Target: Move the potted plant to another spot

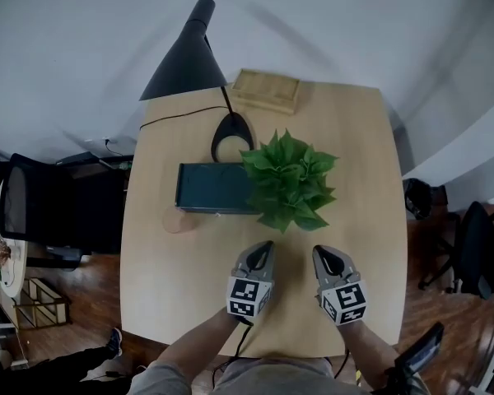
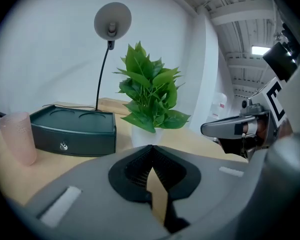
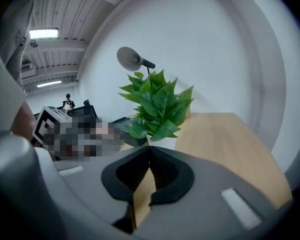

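Count, near to far: two grippers, one plant, one box, one cup, one lamp, one wooden tray. My left gripper (image 1: 266, 247) and right gripper (image 1: 321, 253) sit side by side over the near half of the table (image 1: 173, 295). Fingers on both are shut tip to tip and hold nothing, as each gripper view shows. Just beyond them, mid-table, stands the potted plant (image 1: 290, 179), untouched. Head view: its leaves hide the pot. Both gripper views show the white pot (image 2: 142, 138) on the tabletop. Beside it on the left is the dark green box (image 1: 214, 186); I cannot tell whether they touch. Left gripper view alone shows two round recesses in the box top. The pink cup (image 1: 178, 219) is at the box's near left corner. The black lamp (image 1: 185, 60) has its base behind the box. The wooden tray (image 1: 266, 90) lies at the far edge, clear only in the head view.
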Demonstrator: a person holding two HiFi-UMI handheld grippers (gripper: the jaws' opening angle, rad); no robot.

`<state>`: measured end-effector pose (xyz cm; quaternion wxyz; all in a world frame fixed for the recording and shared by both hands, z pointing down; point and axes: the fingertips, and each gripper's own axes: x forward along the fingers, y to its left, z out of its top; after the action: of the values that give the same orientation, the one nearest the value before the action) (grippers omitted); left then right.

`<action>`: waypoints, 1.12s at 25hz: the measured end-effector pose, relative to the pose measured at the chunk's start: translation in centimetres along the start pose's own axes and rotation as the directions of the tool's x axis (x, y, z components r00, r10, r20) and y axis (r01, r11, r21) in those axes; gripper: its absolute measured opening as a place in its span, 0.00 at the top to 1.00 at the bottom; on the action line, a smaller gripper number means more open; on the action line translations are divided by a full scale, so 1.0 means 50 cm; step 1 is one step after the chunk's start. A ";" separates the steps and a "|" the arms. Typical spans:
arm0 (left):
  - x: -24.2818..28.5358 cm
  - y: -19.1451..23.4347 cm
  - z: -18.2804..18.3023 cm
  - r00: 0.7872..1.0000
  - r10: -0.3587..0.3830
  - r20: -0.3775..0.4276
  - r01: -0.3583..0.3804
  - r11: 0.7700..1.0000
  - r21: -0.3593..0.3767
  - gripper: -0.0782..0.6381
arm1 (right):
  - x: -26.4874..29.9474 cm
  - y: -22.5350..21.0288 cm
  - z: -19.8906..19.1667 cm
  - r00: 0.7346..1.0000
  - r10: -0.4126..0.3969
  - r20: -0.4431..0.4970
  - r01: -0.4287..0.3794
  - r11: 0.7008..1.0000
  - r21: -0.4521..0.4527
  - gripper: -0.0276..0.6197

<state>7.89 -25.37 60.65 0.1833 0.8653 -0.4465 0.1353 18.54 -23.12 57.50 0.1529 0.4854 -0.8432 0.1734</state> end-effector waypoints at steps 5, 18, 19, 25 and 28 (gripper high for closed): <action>0.065 0.015 -0.016 1.000 -0.013 -0.016 0.014 0.996 0.090 0.80 | 0.044 -0.035 -0.030 0.999 0.007 -0.039 -0.007 1.000 -0.007 0.94; 0.168 0.034 0.004 0.998 -0.055 0.005 0.051 0.956 0.288 0.44 | 0.169 -0.124 -0.049 0.982 0.121 -0.142 -0.143 0.978 -0.152 0.48; 0.171 0.032 0.005 0.998 -0.064 0.005 0.060 0.952 0.299 0.43 | 0.179 -0.126 -0.050 0.977 0.138 -0.163 -0.169 0.967 -0.192 0.46; 0.172 0.025 0.004 0.998 -0.055 -0.015 0.057 0.934 0.353 0.42 | 0.225 -0.123 -0.040 0.938 0.234 -0.255 -0.324 0.856 -0.403 0.43; 0.181 0.024 0.004 0.999 -0.029 -0.030 0.038 0.932 0.361 0.43 | 0.242 -0.120 -0.035 0.924 0.261 -0.278 -0.368 0.801 -0.472 0.41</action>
<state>12.06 -32.64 64.33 0.0289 0.8900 -0.3971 0.2224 18.08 -34.44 65.08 0.3299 0.2593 -0.9076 0.0121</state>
